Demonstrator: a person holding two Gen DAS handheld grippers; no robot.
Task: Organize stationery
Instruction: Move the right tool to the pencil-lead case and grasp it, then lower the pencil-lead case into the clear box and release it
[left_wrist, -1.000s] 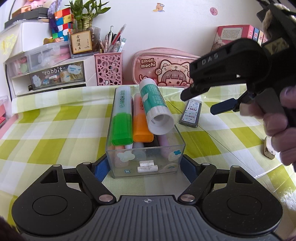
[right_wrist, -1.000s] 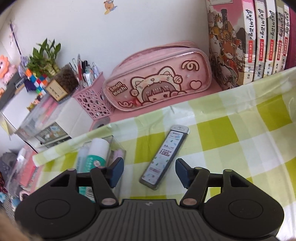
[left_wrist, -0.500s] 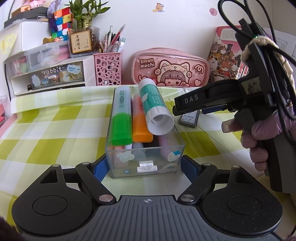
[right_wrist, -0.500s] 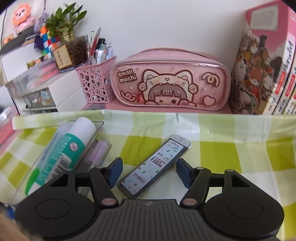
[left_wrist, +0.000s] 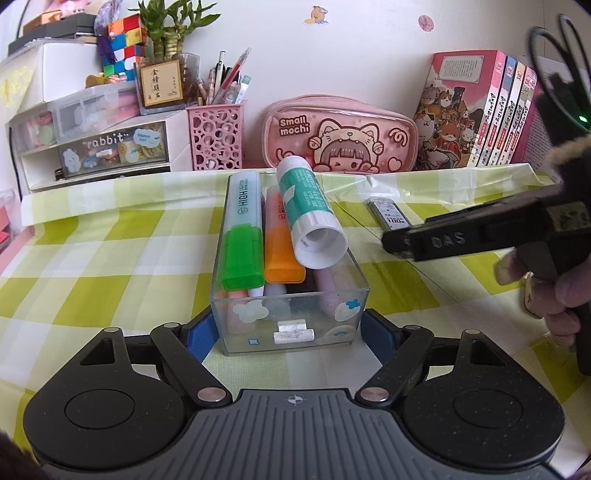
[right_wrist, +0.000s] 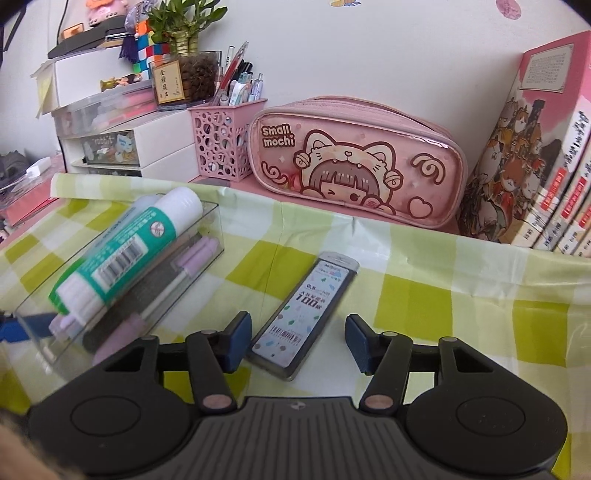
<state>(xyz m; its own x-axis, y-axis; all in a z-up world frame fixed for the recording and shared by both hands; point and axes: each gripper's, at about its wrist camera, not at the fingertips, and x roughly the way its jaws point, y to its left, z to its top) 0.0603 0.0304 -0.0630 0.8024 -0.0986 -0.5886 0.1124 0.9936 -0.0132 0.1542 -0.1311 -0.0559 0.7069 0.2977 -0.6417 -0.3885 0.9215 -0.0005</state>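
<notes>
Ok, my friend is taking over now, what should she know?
Left gripper: shut on the clear plastic organizer box, holding it steady.
Right gripper: open, jaws have just been closing, either side of the flat grey pencil-lead case, not gripping yet.
Done: green highlighter, orange highlighter and white-and-green glue stick lie in the box.
Left: grip the lead case on the checked tablecloth, probably put it in the box.

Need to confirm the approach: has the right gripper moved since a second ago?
Yes. In the left wrist view the right gripper has dropped from level with the pink pencil case toward the checked tablecloth, beside the lead case.
</notes>
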